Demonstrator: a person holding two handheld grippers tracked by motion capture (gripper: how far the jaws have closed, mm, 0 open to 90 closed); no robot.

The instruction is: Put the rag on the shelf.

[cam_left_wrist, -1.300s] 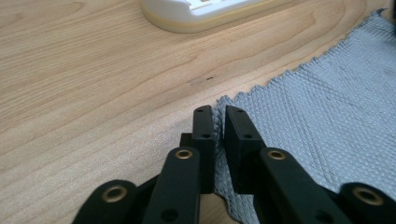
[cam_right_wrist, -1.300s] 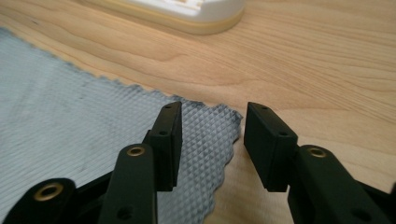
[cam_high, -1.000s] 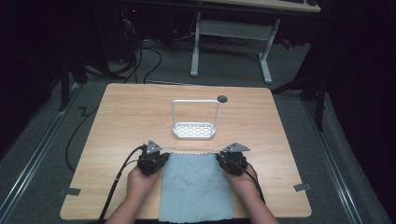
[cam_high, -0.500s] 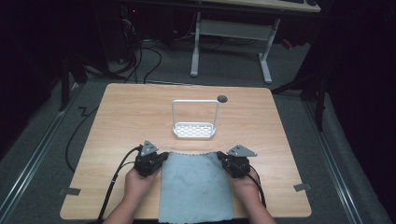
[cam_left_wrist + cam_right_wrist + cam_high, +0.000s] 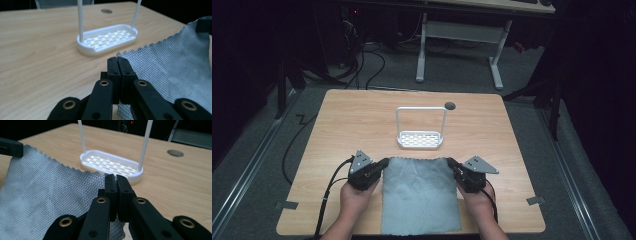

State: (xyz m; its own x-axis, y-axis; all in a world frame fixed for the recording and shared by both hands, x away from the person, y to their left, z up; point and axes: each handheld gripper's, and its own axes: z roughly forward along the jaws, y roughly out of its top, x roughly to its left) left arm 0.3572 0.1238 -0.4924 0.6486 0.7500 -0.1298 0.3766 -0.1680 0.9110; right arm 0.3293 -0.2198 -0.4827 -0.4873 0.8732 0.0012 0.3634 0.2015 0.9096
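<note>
A grey waffle-weave cloth (image 5: 419, 195) lies spread on the near middle of the wooden table (image 5: 342, 120), its near edge hanging over the table's front. My left gripper (image 5: 384, 163) is shut on the cloth's far left corner (image 5: 120, 56), and my right gripper (image 5: 451, 162) is shut on its far right corner (image 5: 110, 176). The far edge of the cloth (image 5: 62, 166) is lifted slightly and stretched between the two grippers. Just beyond it stands a white rack (image 5: 420, 139) with a slotted base and a tall hoop handle.
A round dark grommet hole (image 5: 450, 105) sits in the table behind the rack. Bare wood lies to the left and right of the cloth. Cables trail off the table's left side to the floor (image 5: 299, 135). A white desk frame (image 5: 457, 45) stands beyond the table.
Both grippers have drawn back toward the person, pulling the cloth's far edge with them, away from the rack. The cloth now hangs farther over the front edge.
</note>
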